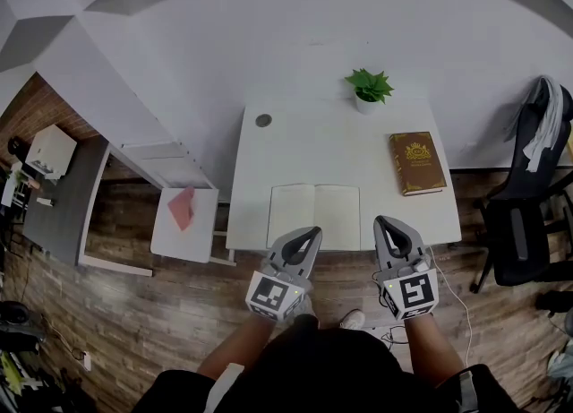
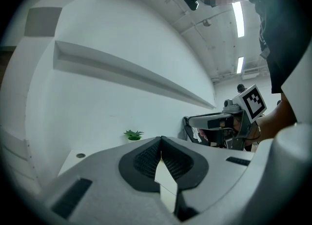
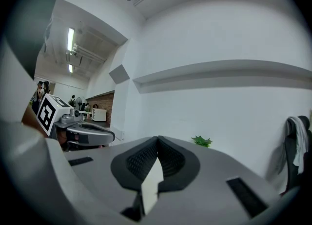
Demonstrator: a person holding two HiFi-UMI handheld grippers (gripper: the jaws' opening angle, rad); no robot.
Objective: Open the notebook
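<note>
Already open, the notebook (image 1: 314,215) lies flat (on the table (image 1: 304,147)); left hand-held gripper (image 1: 312,232), right hand-held gripper (image 1: 384,221): closed.

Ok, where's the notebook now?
In the head view the notebook lies open midway along the near edge of the table, just ahead of the left gripper and right gripper; the brown book is to its right.

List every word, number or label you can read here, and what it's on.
Nothing is readable.
Book cover: gold print, too small to read.
Notebook: the pages look blank.
Marker cubes: black-and-white square patterns, no letters.
</note>
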